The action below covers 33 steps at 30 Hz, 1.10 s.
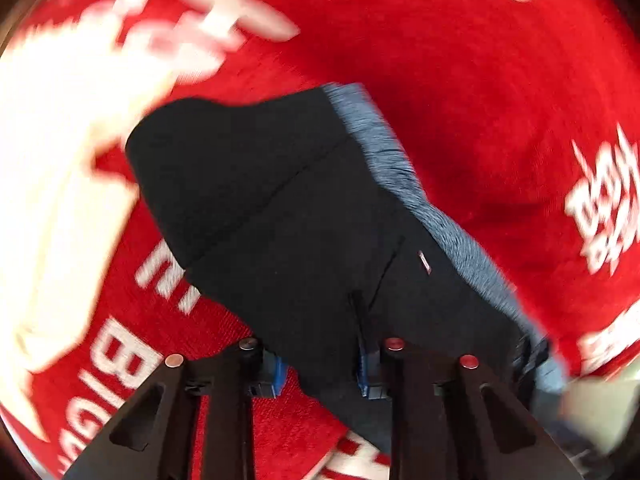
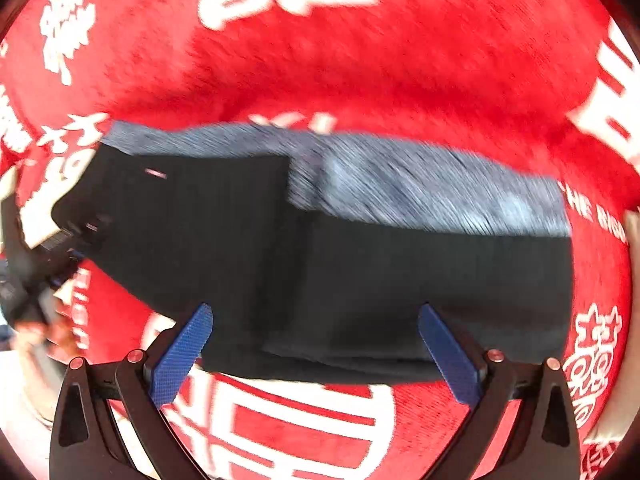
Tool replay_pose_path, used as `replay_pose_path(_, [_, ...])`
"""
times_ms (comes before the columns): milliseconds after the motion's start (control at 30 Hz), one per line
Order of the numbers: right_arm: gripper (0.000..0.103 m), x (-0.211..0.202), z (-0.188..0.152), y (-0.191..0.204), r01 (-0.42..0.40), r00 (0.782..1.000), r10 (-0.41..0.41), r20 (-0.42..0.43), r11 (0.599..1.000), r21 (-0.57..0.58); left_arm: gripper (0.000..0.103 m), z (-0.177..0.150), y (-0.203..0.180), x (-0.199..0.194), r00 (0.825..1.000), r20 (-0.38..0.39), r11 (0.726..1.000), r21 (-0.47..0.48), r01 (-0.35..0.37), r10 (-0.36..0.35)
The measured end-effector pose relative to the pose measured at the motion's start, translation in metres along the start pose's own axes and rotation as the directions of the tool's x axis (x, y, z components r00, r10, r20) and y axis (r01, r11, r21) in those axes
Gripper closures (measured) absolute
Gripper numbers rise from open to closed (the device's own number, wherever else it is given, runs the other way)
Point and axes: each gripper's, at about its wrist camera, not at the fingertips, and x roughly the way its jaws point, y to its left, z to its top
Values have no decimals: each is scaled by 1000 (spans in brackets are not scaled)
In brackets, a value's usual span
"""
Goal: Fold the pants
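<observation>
Gripping pants (image 1: 304, 216), left claw (image 1: 322, 368)

Red blanket (image 1: 460, 92): white lettering smeared by motion blur in both views, mostly unreadable; its edges cut off by the fisheye rim.
Pants (image 1: 288, 220): small pale tag too blurred to read; near end hidden between the left gripper (image 1: 320, 372) fingers.
Grey waistband (image 2: 420, 188): weave streaked.
Left-edge objects, right wrist view: unidentifiable.
</observation>
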Motion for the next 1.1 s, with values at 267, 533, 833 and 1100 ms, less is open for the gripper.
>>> replay_pose_path(267, [0, -17, 94, 102, -223, 972, 206, -111, 958, -179, 78, -32, -68, -31, 974, 171, 914, 352, -204, 151])
replay_pose_path(533, [0, 18, 156, 211, -309, 916, 202, -346, 905, -292, 78, -43, -95, -34, 959, 227, 856, 450, -255, 167])
replay_pose_path(833, [0, 95, 159, 267, -215, 863, -21, -505, 889, -404, 78, -40, -87, -39, 956, 235, 853, 448, -267, 176])
replay_pose_path(1100, [85, 82, 155, 243, -215, 890, 11, -456, 891, -399, 78, -40, -95, -47, 961, 225, 860, 446, -250, 163])
